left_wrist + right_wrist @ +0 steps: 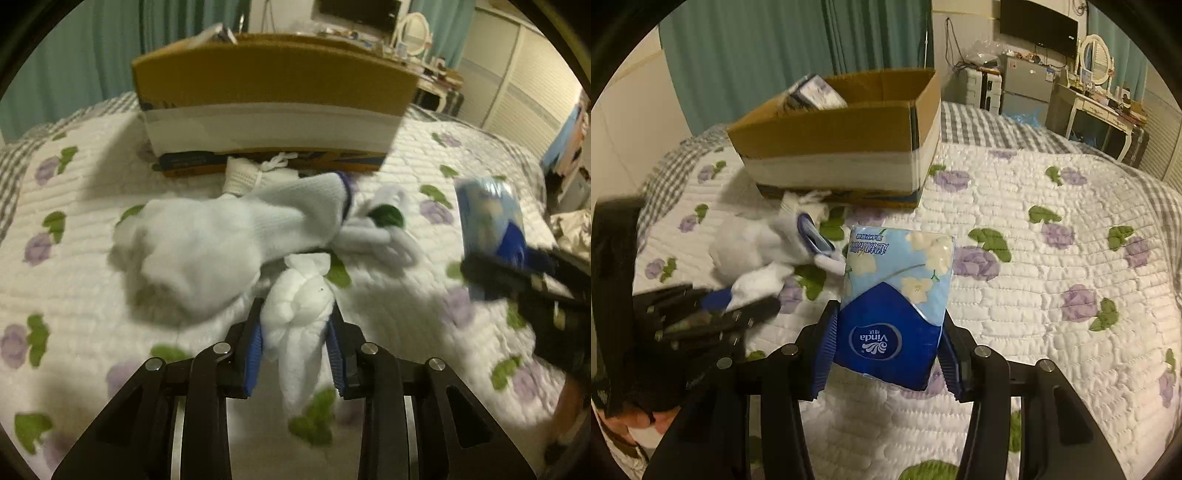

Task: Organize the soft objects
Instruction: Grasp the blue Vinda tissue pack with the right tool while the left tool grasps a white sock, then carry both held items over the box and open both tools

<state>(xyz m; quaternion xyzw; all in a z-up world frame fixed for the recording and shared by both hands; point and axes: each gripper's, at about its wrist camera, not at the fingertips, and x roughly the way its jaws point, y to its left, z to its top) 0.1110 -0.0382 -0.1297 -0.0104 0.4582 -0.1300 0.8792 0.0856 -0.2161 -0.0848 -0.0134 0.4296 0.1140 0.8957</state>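
My left gripper (295, 328) is shut on a white sock (299, 317), just above the quilt. More white socks (229, 236) lie in a heap in front of it, one with a purple cuff. My right gripper (886, 343) is shut on a blue Vinda tissue pack (897, 295), held above the bed; it also shows in the left wrist view (491, 218). An open cardboard box (834, 147) stands behind the socks and holds another pack (816, 92). The box also shows in the left wrist view (273, 103). The left gripper (738, 306) shows at the left of the right wrist view.
The bed has a white quilt (1034, 288) with purple flowers and a grey checked edge. Teal curtains (775, 48) hang behind the box. A dressing table with a mirror (1097, 62) and a small fridge (1027, 81) stand beyond the bed.
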